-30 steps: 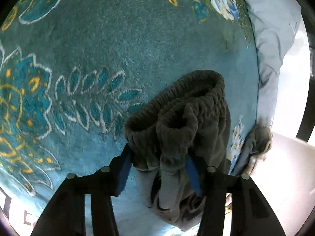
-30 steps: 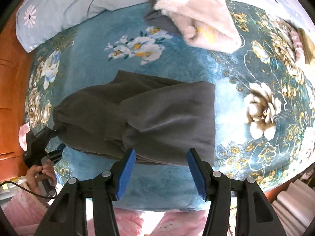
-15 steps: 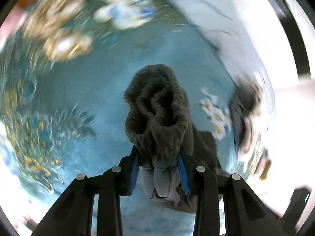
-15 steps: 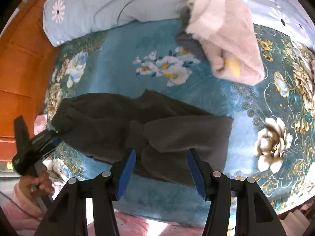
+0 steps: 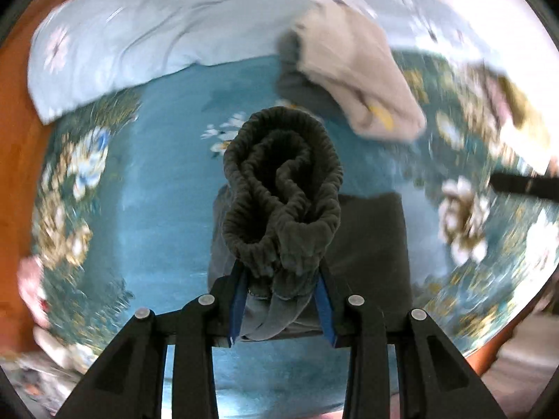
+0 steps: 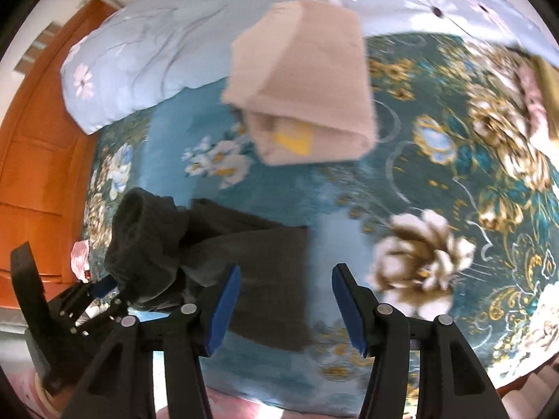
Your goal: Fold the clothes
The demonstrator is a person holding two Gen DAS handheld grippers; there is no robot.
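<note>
Left claw clamped on bunched elastic waistband of dark grey fleece trousers, lifted over teal floral bedspread for folding across legs; right claw apart, empty.

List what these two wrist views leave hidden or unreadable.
- Left wrist view: the trousers' waistband, bunched in the left gripper, hides part of the trousers lying beneath it.
- Right wrist view: the pink garment is motion-blurred; its kind is unclear.
- Right gripper: open and empty; its own fingers hide the blanket's near edge.

Bright daylight, motion blur, fisheye-warped edges, dark vignette corners
</note>
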